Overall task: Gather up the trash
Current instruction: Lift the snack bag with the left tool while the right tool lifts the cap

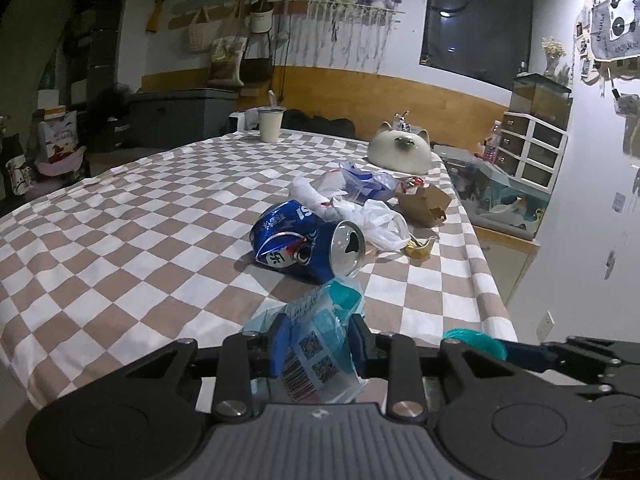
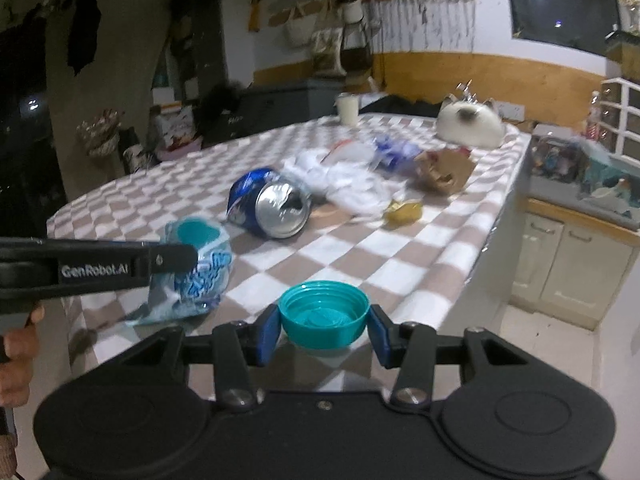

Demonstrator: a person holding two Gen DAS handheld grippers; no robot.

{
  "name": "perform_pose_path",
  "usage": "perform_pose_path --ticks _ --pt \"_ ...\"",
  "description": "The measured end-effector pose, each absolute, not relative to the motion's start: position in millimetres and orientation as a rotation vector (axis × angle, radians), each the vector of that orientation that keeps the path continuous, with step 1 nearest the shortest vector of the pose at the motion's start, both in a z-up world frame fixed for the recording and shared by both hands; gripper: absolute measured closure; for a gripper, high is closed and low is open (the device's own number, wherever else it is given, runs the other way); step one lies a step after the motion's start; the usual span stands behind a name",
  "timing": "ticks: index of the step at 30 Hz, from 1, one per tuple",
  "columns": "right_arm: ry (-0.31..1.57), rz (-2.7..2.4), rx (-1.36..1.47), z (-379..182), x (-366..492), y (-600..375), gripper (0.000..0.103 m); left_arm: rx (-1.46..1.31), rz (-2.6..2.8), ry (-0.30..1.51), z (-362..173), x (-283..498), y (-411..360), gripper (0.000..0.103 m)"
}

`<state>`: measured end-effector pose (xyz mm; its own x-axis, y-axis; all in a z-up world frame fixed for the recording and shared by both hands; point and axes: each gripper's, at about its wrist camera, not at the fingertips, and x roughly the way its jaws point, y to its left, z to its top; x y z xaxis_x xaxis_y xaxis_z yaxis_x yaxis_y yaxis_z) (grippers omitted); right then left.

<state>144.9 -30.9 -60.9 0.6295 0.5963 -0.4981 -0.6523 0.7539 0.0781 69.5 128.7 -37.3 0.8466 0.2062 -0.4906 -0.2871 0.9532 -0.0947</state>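
- Over the near edge of the checkered desk, the left tool is clenched on a crumpled plastic bottle, its blue fingers pressing the label from both sides.
- That bottle bears a white label with a barcode and square codes, and its teal open neck points away from the camera, towards the can.
- From the right wrist view the same bottle hangs in the left tool, which enters from the left edge as a black bar with white lettering; a bare hand grips its handle.
- At the front of the right wrist view, the right tool is clenched on a teal bottle cap, open side up, one blue finger on each side.
- The cap also shows low on the right of the left wrist view, beside the bottle but apart from it.
- Farther along the desk lies a dented blue soda can on its side, its opened top facing the cameras.
- Just behind the can sits a heap of white plastic bags, touching it.
- Beyond the heap are a bluish bag, a crumpled brown paper carton and, nearer, a small gold wrapper.
- At the far end stand a cream cup and a pale cat-faced dome, well apart from each other.
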Motion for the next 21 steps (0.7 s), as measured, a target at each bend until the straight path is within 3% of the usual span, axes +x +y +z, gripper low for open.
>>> perform_pose_path --ticks 7,9,15,19,21 --pt "0.564 0.708 -0.100 -65.1 155.2 -21.0 0.053 -0.182 0.252 0.491 -37.9 74.7 132.7 0.063" --pt "0.569 0.710 -0.101 -66.0 157.7 -18.2 0.053 -0.176 0.253 0.496 -38.0 77.3 131.4 0.048" --pt "0.574 0.727 -0.112 -69.1 157.3 -16.3 0.052 -0.111 0.217 0.540 -46.8 84.9 125.8 0.036" --pt "0.569 0.735 -0.119 -68.9 157.9 -17.0 0.053 -0.032 0.220 0.540 -51.4 89.2 121.7 0.037" --pt "0.563 0.737 -0.130 -69.2 156.7 -16.9 0.053 0.000 0.230 0.545 -53.3 92.2 121.6 0.045"
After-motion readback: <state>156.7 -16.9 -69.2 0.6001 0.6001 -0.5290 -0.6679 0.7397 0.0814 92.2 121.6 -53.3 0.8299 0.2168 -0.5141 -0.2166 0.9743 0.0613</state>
